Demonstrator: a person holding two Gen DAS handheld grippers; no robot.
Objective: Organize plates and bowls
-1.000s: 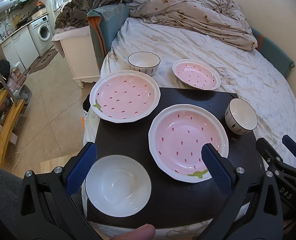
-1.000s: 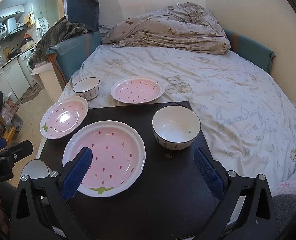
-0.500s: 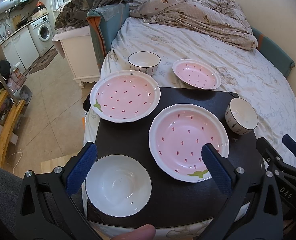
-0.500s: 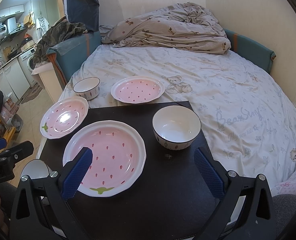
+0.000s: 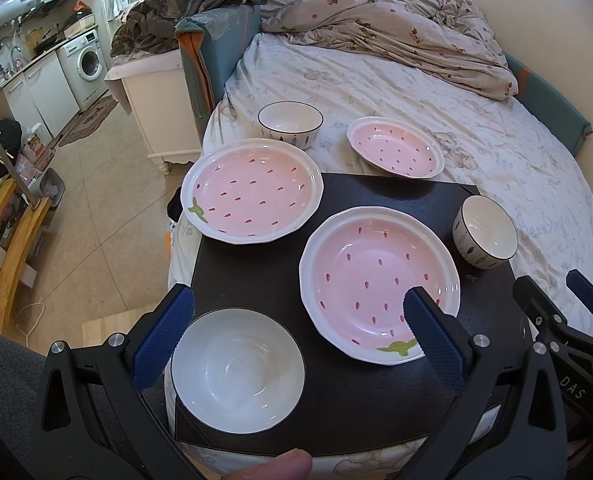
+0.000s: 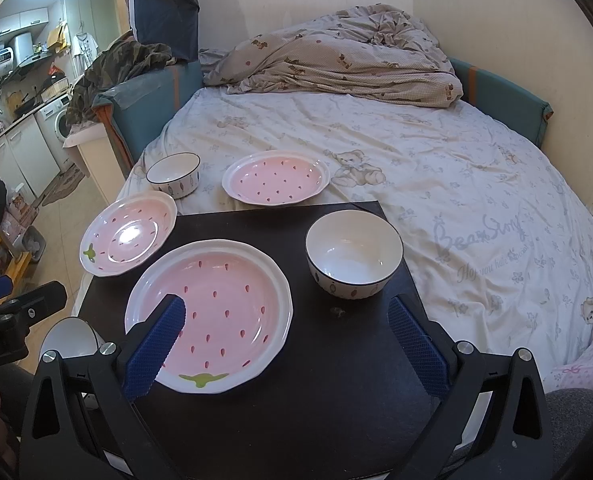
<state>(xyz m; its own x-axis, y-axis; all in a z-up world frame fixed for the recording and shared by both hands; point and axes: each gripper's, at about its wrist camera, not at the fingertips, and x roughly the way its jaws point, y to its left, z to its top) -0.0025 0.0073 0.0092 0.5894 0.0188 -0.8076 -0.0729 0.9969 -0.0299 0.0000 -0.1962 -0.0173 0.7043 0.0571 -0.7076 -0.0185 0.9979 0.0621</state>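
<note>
1. A black mat [image 6: 328, 408] lies on the near end of a bed [image 6: 436, 168]; every place below is given from this mat.
2. The left gripper [image 5: 298, 332] hangs over the mat's near-left part, its jaws spread wide and holding nothing. The plain white bowl [image 5: 238, 368] sits between and below its blue pads [image 5: 162, 336]; none of them touches it.
3. The right gripper [image 6: 284, 340] hangs over the mat's near edge, also wide open and empty. Its left pad [image 6: 156, 348] overlaps the big plate [image 6: 216, 312] in view; I cannot tell whether they touch.
4. That big plate, pink with strawberry seeds and a green stem, lies flat at the mat's middle.
5. A 2nd plate [image 5: 252, 196] of the same kind rests on the mat's far-left corner, overhanging the edge.
6. A 3rd, smaller plate [image 5: 396, 148] lies on the sheet just beyond the mat's far edge.
7. A patterned bowl [image 6: 354, 252] stands upright on the mat's far-right corner, near the big plate but apart from it.
8. Another patterned bowl [image 5: 290, 124] stands on the sheet beyond the mat's far-left corner, just behind the 2nd plate.
9. A fingertip [image 5: 272, 466] shows at the mat's near edge in the left wrist view.
</note>
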